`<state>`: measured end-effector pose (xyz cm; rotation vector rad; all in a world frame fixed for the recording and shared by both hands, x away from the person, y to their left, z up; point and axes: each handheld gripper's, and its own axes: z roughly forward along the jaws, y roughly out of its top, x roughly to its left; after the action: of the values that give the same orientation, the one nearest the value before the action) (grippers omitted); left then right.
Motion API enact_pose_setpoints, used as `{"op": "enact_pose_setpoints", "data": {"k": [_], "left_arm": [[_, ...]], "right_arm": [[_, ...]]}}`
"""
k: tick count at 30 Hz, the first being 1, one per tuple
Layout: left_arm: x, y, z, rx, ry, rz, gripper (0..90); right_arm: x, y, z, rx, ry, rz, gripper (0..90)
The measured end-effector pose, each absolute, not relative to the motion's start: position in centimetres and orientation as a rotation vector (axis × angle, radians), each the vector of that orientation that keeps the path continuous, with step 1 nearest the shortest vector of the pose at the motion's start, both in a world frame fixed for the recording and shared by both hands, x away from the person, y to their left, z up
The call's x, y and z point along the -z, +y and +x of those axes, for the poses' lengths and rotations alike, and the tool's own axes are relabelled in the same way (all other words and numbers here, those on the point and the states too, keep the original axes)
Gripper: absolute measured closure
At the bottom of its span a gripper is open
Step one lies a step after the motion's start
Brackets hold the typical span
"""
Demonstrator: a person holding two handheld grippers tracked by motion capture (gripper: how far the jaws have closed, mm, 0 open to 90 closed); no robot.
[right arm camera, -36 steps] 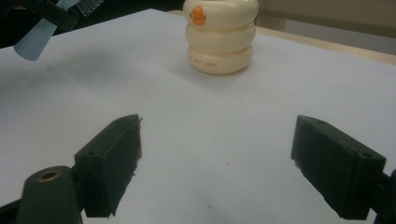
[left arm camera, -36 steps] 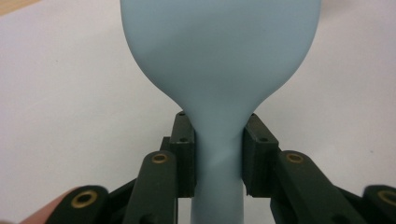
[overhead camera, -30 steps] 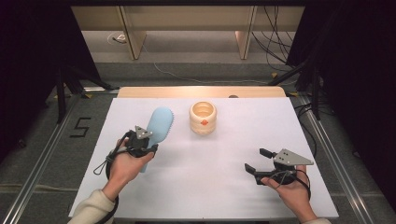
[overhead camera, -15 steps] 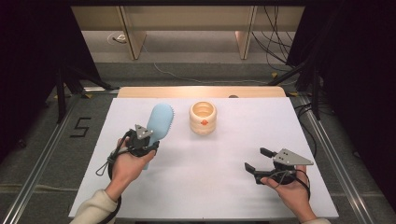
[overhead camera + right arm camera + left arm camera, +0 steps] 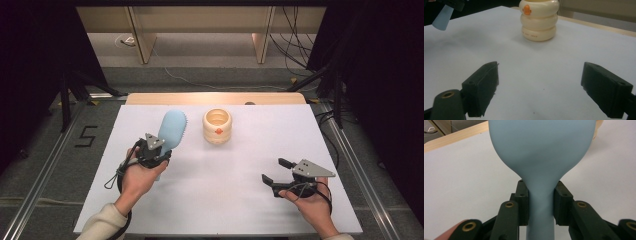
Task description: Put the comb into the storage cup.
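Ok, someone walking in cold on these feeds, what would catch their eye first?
Probably the pale blue brush, clamped by its handle in the left gripper and raised at the left of the white table. Next, the cream ribbed pot with an orange mark, standing alone at the far middle. The right gripper hangs open near the front right, holding nothing.

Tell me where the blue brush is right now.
In the high view the blue brush is left of centre on the white table, its handle clamped in the left gripper, beside the cream container.

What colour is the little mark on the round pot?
Orange, on the cream pot; the right gripper view shows it best.
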<state>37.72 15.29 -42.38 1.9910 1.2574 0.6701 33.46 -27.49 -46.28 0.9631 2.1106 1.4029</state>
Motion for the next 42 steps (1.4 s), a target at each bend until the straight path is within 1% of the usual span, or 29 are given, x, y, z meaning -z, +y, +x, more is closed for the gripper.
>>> {"op": "enact_pose_setpoints", "data": {"k": [6, 14, 33, 42], "left_arm": [[42.2, 15.0, 37.7, -0.678, 1.249, 1.971, 69.6], [42.2, 13.9, 37.6, -0.646, 1.237, 1.943, 69.6], [42.5, 8.5, 37.3, -0.535, 1.150, 1.974, 69.5], [42.5, 7.3, 37.3, -0.501, 1.133, 1.977, 69.5]], "right_arm": [[46.3, -27.4, 33.5, -1.402, 2.110, 0.963, 15.6], [46.2, -26.9, 33.4, -1.442, 2.104, 0.969, 15.7], [46.6, -22.4, 33.3, -1.539, 2.194, 0.924, 15.7], [46.9, -20.2, 33.4, -1.584, 2.225, 0.927, 15.7]]}}
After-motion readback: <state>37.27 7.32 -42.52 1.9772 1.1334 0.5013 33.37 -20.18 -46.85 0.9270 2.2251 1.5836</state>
